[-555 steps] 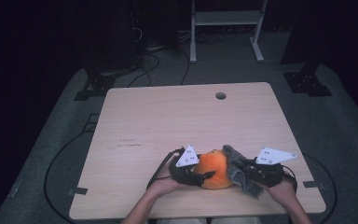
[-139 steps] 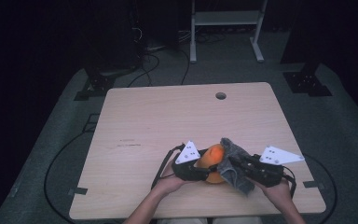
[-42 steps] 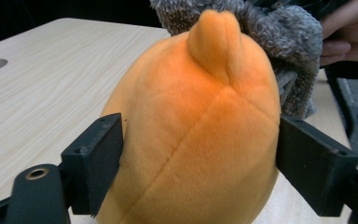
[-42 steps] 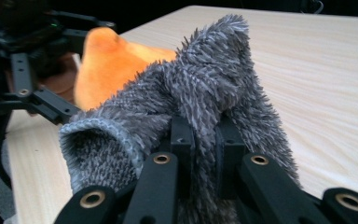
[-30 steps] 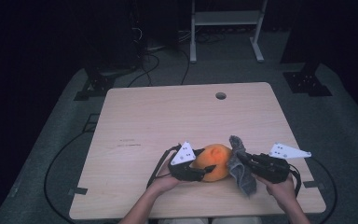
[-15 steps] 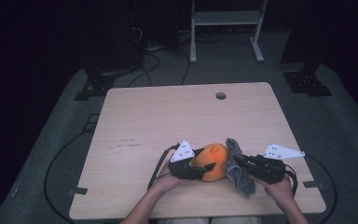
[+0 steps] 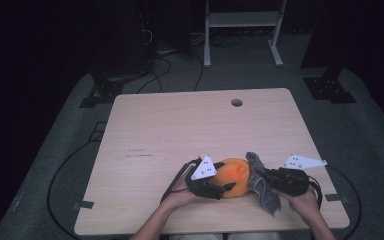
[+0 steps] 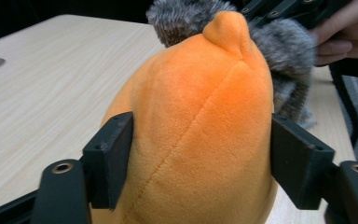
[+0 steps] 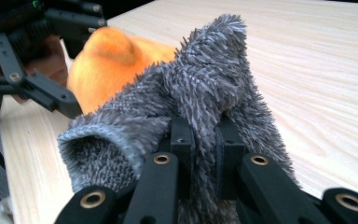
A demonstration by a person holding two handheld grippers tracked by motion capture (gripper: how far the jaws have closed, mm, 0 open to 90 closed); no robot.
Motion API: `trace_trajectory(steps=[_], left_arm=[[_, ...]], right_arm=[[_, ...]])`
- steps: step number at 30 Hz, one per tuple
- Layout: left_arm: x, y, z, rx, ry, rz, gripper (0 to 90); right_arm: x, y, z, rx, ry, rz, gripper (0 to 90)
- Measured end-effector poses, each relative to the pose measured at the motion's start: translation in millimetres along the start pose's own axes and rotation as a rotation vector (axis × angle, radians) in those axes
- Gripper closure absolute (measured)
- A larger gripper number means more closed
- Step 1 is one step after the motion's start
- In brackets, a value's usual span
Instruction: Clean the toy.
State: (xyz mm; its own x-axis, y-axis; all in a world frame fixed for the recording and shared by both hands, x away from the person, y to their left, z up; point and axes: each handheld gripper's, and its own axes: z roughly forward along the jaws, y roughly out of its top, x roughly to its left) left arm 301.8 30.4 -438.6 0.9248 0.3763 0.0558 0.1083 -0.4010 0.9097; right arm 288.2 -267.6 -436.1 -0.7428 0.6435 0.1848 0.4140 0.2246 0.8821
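While the high view places an orange plush toy (image 7: 232,176) near the table (image 7: 180,130) edge at six o'clock, the left gripper (image 8: 200,161) view shows jaws, just widening, flanking it, and the right gripper (image 9: 204,140) view shows jaws clamped on a grey fuzzy cloth (image 9: 200,93).

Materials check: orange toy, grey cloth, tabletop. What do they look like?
Orange toy: short-pile plush, probably stuffed; stitched seam runs down it and it bulges between the left gripper fingers.
Grey cloth: shaggy chenille or microfibre by the look; long fuzzy tufts, folds limply in the right gripper.
Tabletop: pale wood-grain, matte; likely laminate, can't tell from solid wood.
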Motion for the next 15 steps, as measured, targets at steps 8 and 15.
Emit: trace_trajectory(steps=[8, 15], left_arm=[[-12.9, 4.5, 6.5, 0.012, 0.01, 0.092, 31.2], [2.2, 3.0, -2.7, -0.022, -0.119, 0.071, 14.3]], right_arm=[[30.6, 35.5, -12.5, -0.099, 0.077, -0.089, 80.5], [26.6, 21.4, -5.9, -0.028, 0.107, -0.07, 80.5]])
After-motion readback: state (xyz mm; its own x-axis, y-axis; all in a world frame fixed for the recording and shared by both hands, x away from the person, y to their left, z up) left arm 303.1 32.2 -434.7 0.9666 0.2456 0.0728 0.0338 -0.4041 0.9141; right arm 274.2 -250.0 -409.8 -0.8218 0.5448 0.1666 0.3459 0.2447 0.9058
